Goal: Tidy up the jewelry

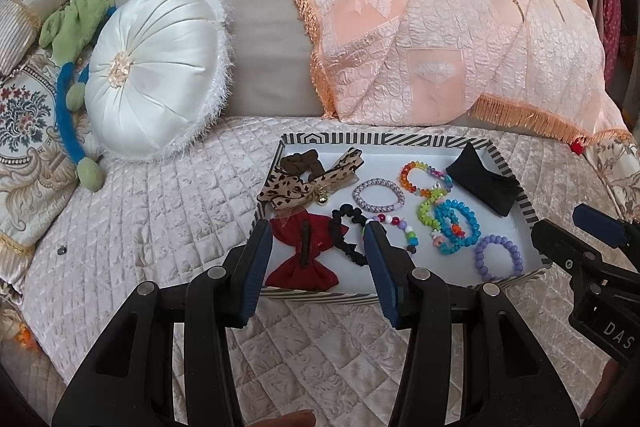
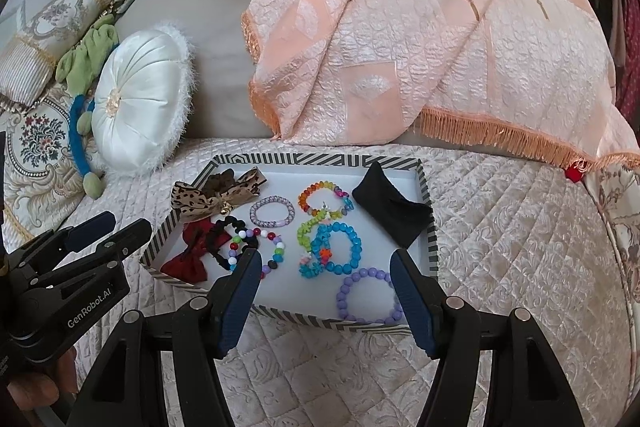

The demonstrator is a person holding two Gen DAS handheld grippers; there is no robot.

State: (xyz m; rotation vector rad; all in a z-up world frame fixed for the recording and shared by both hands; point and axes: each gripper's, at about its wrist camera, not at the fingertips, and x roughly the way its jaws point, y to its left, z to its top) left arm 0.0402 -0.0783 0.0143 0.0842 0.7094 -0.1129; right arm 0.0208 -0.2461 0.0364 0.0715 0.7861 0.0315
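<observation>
Here the purple bracelet (image 2: 370, 297) is seen nearest the right tongs (image 2: 326, 297), just ahead; both tongs, the left tongs (image 1: 318, 267) included, are held open, empty.

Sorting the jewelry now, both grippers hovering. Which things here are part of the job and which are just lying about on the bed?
Part of the job:
striped tray
purple bead bracelet
blue bead bracelet
rainbow bracelet
red bow
leopard bow
black scrunchie
black pouch

Just lying about:
white round cushion
peach fringed blanket
green and blue plush toy
</observation>
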